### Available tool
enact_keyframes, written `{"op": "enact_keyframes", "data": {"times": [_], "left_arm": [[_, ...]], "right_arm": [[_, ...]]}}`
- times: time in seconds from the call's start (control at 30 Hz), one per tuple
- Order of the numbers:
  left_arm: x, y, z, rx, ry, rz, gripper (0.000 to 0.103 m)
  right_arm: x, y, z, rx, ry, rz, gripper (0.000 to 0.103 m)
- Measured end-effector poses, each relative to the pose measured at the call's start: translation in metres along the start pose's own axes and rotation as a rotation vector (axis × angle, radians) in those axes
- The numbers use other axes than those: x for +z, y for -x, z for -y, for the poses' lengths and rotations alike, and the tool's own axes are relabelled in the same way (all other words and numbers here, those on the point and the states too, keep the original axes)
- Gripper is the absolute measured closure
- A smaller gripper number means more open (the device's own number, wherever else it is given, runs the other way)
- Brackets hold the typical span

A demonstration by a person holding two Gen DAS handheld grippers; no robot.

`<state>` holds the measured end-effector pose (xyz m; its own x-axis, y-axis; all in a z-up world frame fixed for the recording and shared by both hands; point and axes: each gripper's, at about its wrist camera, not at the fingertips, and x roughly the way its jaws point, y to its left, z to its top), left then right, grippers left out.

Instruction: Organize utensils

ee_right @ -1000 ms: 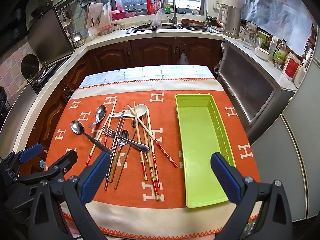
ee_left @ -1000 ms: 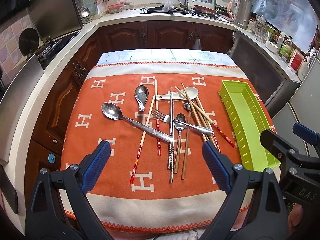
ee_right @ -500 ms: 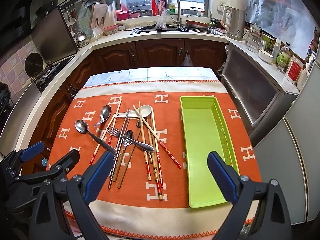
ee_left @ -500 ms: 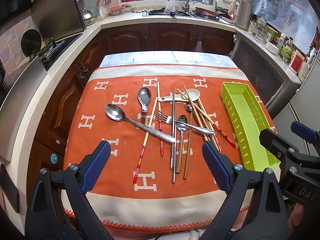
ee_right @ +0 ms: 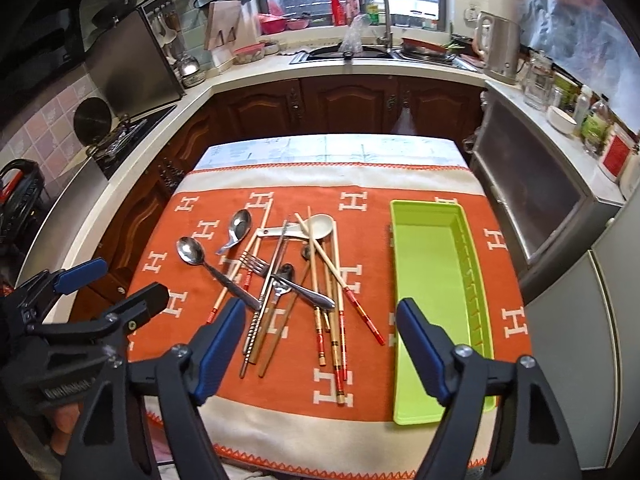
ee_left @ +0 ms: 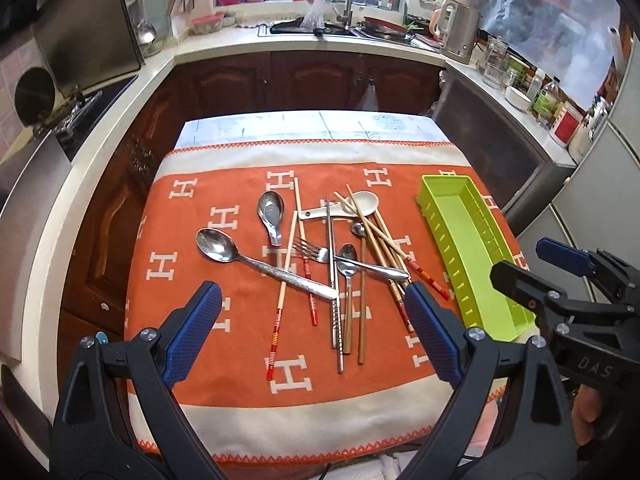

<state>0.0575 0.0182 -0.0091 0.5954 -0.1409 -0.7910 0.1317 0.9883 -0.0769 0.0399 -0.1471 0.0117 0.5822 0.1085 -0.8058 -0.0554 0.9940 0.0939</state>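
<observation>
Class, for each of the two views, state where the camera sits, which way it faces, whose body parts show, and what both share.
Left wrist: on the left hand-held gripper, looking down at the utensil pile; right hand-held gripper shows at right edge.
Right wrist: on the right hand-held gripper, jaws just narrowing on nothing, facing the green tray; left gripper at left edge.
Shared: pile, tray, orange cloth.

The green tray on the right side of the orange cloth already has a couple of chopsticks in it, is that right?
Not quite. The green tray is on the right side of the orange cloth, but it is empty; the chopsticks lie in the pile beside it, as the right wrist view shows.
</observation>
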Motion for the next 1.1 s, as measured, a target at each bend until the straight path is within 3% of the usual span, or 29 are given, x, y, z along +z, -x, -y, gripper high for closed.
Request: {"op": "enact_keyframes", "data": {"times": [0.27,0.43,0.6,0.77,0.9,0.93,1.0,1.1], "left_arm": [[0.016,-0.012,-0.032,0.080,0.007,-0.016,0.013],[0.025,-0.045,-0.063,0.081,0.039,-0.099,0.028],[0.034,-0.078,-0.099,0.092,0.075,-0.157,0.031],[0.035,-0.109,-0.128,0.089,0.121,-0.216,0.041],[0.027,-0.134,-0.146,0.071,0.175,-0.272,0.058],[0.025,-0.139,-0.150,0.090,0.127,-0.211,0.062],[0.019,-0.149,-0.158,0.087,0.144,-0.232,0.069],[0.009,-0.161,-0.164,0.067,0.199,-0.322,0.078]], "right_arm": [[0.022,-0.008,-0.012,0.042,0.070,-0.014,0.039],[0.040,-0.028,-0.021,0.077,0.118,-0.056,0.046],[0.057,-0.061,-0.033,0.119,0.154,-0.122,0.048],[0.067,-0.097,-0.050,0.205,0.168,-0.202,0.048],[0.067,-0.128,-0.072,0.259,0.197,-0.270,0.051],[0.066,-0.136,-0.077,0.271,0.207,-0.287,0.053],[0.062,-0.156,-0.092,0.289,0.235,-0.330,0.056],[0.054,-0.182,-0.112,0.311,0.267,-0.391,0.058]]}}
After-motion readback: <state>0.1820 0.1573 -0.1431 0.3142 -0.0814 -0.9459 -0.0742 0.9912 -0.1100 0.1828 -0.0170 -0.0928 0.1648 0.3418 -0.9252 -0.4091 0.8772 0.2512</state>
